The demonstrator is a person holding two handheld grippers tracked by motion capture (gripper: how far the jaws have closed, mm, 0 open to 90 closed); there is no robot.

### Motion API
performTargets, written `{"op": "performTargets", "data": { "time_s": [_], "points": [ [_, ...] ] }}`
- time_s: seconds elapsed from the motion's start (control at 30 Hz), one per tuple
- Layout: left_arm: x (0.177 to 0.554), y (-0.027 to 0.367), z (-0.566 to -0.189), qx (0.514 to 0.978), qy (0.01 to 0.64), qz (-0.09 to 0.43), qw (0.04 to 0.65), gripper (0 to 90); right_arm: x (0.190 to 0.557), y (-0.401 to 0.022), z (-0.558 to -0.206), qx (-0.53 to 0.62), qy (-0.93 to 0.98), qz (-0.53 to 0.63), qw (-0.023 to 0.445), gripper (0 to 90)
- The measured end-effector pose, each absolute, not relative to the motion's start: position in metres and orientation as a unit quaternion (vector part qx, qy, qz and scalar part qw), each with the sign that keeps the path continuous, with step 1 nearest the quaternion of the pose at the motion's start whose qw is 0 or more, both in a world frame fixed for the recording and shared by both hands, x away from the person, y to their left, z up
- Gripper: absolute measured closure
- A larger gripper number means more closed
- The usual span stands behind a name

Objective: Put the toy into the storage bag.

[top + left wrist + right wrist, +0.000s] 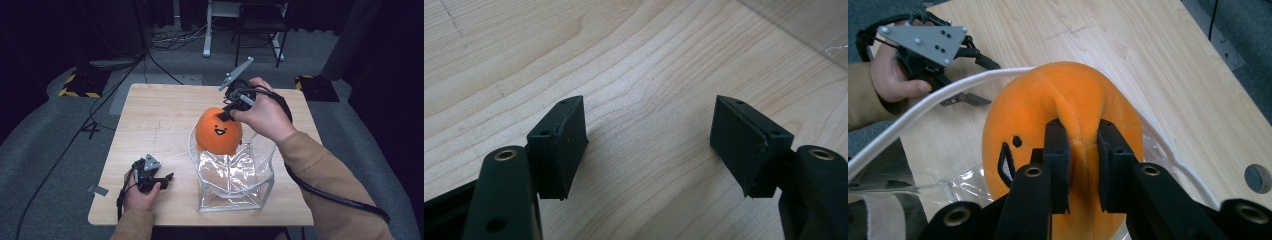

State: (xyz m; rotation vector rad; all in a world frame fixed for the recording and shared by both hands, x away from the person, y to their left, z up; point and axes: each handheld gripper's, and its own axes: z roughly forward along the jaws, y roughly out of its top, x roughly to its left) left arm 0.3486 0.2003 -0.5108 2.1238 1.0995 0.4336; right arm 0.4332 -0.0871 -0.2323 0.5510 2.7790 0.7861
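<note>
Wooden table point(150, 120) holds clear bag point(235, 180); right tool point(1083, 150) pinches orange plush point(1048, 105).

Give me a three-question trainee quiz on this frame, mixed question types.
1. True or false: the left gripper holds the orange plush toy.
2. Where is the toy in relation to the clear plastic bag? A) lying flat on the table beside it B) at the bag's open top C) on the floor
3. What do the right gripper jaws pinch?

Key:
1. False; its jaws stand open over the bare wooden table.
2. B
3. A fold of the toy's plush.
</note>
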Motion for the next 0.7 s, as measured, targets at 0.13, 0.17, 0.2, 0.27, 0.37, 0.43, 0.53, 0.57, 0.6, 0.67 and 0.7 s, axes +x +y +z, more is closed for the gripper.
{"op": "performTargets", "data": {
  "time_s": [0.13, 0.17, 0.2, 0.27, 0.37, 0.43, 0.53, 0.57, 0.6, 0.67, 0.7],
  "points": [
    [0.349, 0.200, -0.511, 0.819, 0.424, 0.168, 0.347, 31.0, 0.439, -0.086, -0.247, 0.196, 0.942, 0.256, 0.093, 78.2],
    [0.349, 0.200, -0.511, 0.819, 0.424, 0.167, 0.348, 31.1, 0.440, -0.085, -0.250, 0.196, 0.943, 0.252, 0.092, 78.2],
    [0.349, 0.200, -0.511, 0.820, 0.423, 0.168, 0.347, 31.0, 0.441, -0.084, -0.254, 0.198, 0.944, 0.249, 0.090, 78.2],
    [0.348, 0.200, -0.511, 0.819, 0.424, 0.168, 0.348, 31.0, 0.442, -0.081, -0.262, 0.196, 0.945, 0.246, 0.088, 78.2],
    [0.348, 0.200, -0.511, 0.818, 0.425, 0.168, 0.348, 31.0, 0.443, -0.079, -0.271, 0.197, 0.947, 0.240, 0.085, 78.2],
    [0.348, 0.200, -0.511, 0.819, 0.425, 0.168, 0.348, 31.0, 0.444, -0.077, -0.276, 0.198, 0.948, 0.235, 0.083, 78.1],
    [0.348, 0.200, -0.511, 0.818, 0.425, 0.168, 0.348, 31.0, 0.447, -0.075, -0.286, 0.201, 0.950, 0.225, 0.076, 77.7],
    [0.348, 0.200, -0.511, 0.819, 0.425, 0.168, 0.348, 31.0, 0.448, -0.074, -0.290, 0.201, 0.951, 0.221, 0.075, 77.7],
    [0.348, 0.200, -0.511, 0.819, 0.425, 0.168, 0.347, 31.0, 0.449, -0.073, -0.293, 0.201, 0.952, 0.217, 0.072, 77.5],
    [0.348, 0.200, -0.511, 0.818, 0.425, 0.168, 0.348, 31.0, 0.450, -0.072, -0.297, 0.203, 0.953, 0.215, 0.069, 77.5],
    [0.348, 0.200, -0.511, 0.819, 0.425, 0.168, 0.347, 31.0, 0.453, -0.071, -0.305, 0.201, 0.955, 0.209, 0.067, 77.4]
  ]
}}
